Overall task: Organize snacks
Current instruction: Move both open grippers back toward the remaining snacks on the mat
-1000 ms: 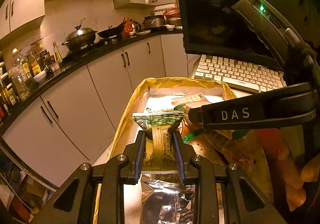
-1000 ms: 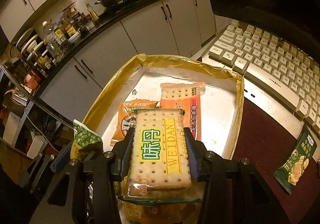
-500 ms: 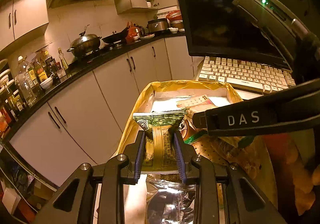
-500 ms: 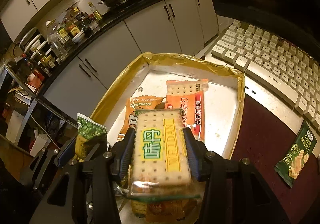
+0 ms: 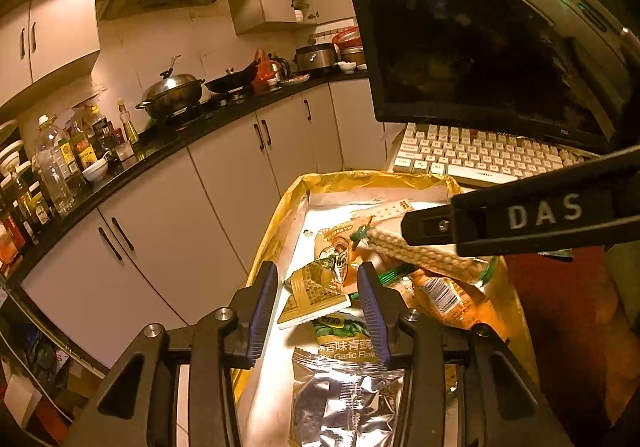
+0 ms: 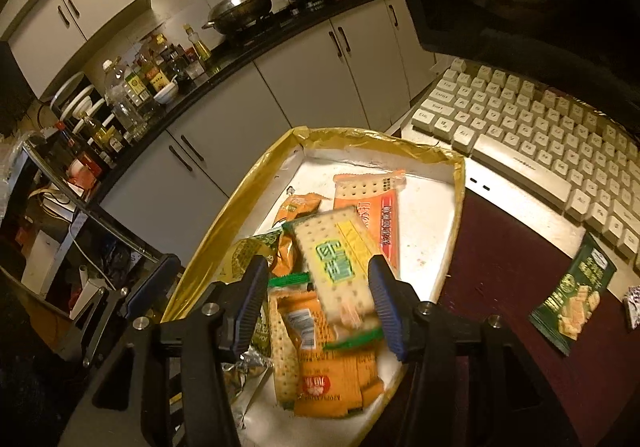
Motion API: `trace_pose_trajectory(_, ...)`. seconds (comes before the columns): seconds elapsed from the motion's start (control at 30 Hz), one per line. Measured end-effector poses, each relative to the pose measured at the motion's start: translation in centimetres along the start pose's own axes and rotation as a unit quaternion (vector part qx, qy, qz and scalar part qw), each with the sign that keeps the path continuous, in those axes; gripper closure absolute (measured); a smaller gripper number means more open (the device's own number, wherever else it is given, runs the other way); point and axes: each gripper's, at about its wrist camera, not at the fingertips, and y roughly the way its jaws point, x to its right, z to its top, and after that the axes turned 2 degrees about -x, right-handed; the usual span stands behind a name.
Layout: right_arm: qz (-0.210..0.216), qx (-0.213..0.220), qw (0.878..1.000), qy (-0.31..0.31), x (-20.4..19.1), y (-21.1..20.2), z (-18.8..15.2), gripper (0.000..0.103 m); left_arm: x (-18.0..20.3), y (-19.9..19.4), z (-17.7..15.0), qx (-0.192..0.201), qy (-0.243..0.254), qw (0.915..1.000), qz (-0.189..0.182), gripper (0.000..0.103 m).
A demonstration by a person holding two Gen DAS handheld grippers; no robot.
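A gold-rimmed white box holds several snack packets. My left gripper is open above it; a small green-and-gold packet lies loose between and below its fingers. My right gripper is open too; the green-and-yellow cracker pack is blurred, tilted and falling between its fingers onto orange cracker packs. The box rim also shows in the right wrist view. The right gripper's body crosses the left wrist view.
A dark green snack packet lies on the maroon mat right of the box. A white keyboard and a dark monitor stand behind. Kitchen cabinets and a cluttered counter lie to the left.
Both grippers have opened. The left let go of the green-and-gold packet, which dropped into the box. The right released the cracker pack, which is falling.
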Motion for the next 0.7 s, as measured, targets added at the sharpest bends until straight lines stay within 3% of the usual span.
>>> trace_pose_trajectory(0.1,0.000,0.009,1.000,0.008,0.7,-1.3,-0.5,0.052,0.2,-0.5,0.1,0.006,-0.001,1.0000,-0.002,0.052)
trace_pose_trajectory(0.43,-0.026,0.027,0.998,0.047,4.7,-4.9,-2.8,0.049,2.5,-1.9,1.0,0.012,0.014,0.9994,-0.031,0.051)
trace_pose_trajectory(0.7,-0.051,0.055,0.993,0.093,10.0,-8.7,-4.6,0.049,5.8,-2.8,1.9,0.003,0.040,0.9966,-0.072,0.051)
